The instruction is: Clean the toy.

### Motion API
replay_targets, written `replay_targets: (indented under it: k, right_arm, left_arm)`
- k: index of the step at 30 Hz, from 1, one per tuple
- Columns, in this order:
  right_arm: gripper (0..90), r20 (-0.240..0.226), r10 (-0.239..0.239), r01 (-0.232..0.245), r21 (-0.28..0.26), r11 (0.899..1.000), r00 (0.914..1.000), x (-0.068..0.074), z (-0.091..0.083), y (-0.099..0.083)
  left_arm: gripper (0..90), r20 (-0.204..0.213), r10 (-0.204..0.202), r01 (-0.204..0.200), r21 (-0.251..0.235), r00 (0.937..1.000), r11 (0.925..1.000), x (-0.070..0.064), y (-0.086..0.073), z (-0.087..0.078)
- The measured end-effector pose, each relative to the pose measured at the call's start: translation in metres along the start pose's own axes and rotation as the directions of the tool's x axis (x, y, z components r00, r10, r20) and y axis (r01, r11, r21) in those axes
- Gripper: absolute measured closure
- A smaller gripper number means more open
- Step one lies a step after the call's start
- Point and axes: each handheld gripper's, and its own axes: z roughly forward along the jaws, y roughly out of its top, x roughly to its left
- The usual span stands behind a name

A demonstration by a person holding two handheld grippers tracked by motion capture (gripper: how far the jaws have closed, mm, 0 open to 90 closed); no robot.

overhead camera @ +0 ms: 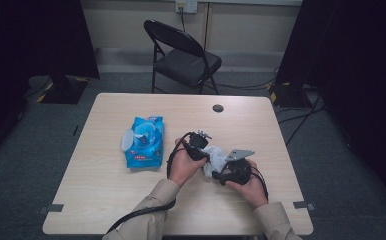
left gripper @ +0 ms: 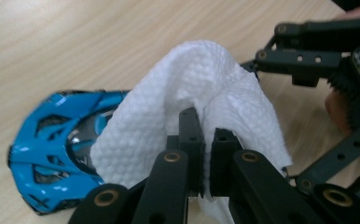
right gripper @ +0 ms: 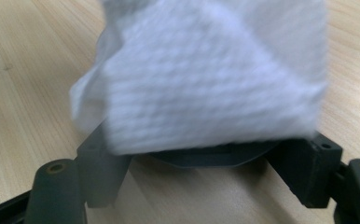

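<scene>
- The left gripper [left gripper: 201, 154] is nearest the lens, its black jaws pressed together on a fold of the white embossed wet wipe [left gripper: 187, 107].
- The wipe drapes over a glossy blue toy car [left gripper: 52, 154] held crosswise in the right gripper [right gripper: 206, 158], whose jaws stand wide around it.
- Both meet mid-table [overhead camera: 106, 200]; the car's long axis runs across the right jaws.
- The blue wipes packet [overhead camera: 144, 141] lies to the left, its print unreadable.

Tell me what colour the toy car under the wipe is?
The toy car is bright blue with black parts, best seen in the left gripper view.
</scene>
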Motion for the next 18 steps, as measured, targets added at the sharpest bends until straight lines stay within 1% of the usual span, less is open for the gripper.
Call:
replay_targets:
  k: [1, 4, 7, 8, 9, 11, 12, 14, 15, 16, 18]
  right_arm:
    - [25.0, 0.0, 0.0, 0.0, 0.0, 1.0, 1.0, 0.0, 0.0, 0.0]
    - [25.0, 0.0, 0.0, 0.0, 0.0, 1.0, 1.0, 0.0, 0.0, 0.0]
    - [25.0, 0.0, 0.0, 0.0, 0.0, 1.0, 1.0, 0.0, 0.0, 0.0]
    - [25.0, 0.0, 0.0, 0.0, 0.0, 1.0, 1.0, 0.0, 0.0, 0.0]
    - [25.0, 0.0, 0.0, 0.0, 0.0, 1.0, 1.0, 0.0, 0.0, 0.0]
    - [25.0, 0.0, 0.0, 0.0, 0.0, 1.0, 1.0, 0.0, 0.0, 0.0]
    - [25.0, 0.0, 0.0, 0.0, 0.0, 1.0, 1.0, 0.0, 0.0, 0.0]
    - [25.1, 0.0, 0.0, 0.0, 0.0, 1.0, 1.0, 0.0, 0.0, 0.0]
    - [25.1, 0.0, 0.0, 0.0, 0.0, 1.0, 1.0, 0.0, 0.0, 0.0]
    - [25.0, 0.0, -0.001, 0.001, 0.0, 1.0, 1.0, 0.0, 0.0, 0.0]
    - [25.1, 0.0, 0.0, 0.0, 0.0, 1.0, 1.0, 0.0, 0.0, 0.0]
  left_arm:
    - [87.5, -0.007, -0.005, 0.005, -0.006, 1.0, 1.0, 0.001, 0.002, -0.001]
    - [87.6, -0.016, -0.011, 0.011, 0.015, 0.9998, 0.9998, 0.002, 0.004, 0.003]
    - [87.6, -0.023, -0.012, 0.012, 0.008, 0.9997, 0.9999, 0.003, 0.003, 0.009]
    - [87.6, -0.024, -0.019, 0.019, 0.009, 0.9995, 0.9998, 0.003, 0.003, 0.01]
    - [87.6, -0.025, -0.018, 0.018, 0.013, 0.9995, 0.9998, 0.002, 0.004, 0.01]
    - [87.5, -0.037, 0.006, -0.005, 0.015, 0.9993, 0.9999, 0.001, 0.005, 0.01]
    - [87.5, -0.04, 0.01, -0.01, 0.008, 0.9992, 0.9999, 0.001, 0.006, 0.01]
    - [87.5, -0.041, 0.009, -0.009, -0.002, 0.9991, 1.0, 0.001, 0.006, 0.01]
    - [87.5, -0.045, 0.012, -0.012, 0.002, 0.9989, 0.9999, 0.002, 0.006, 0.011]
    - [87.6, -0.05, 0.009, -0.009, 0.0, 0.9987, 1.0, 0.003, 0.005, 0.012]
    - [87.6, -0.047, -0.001, 0.0, -0.009, 0.9989, 1.0, 0.004, 0.005, 0.012]
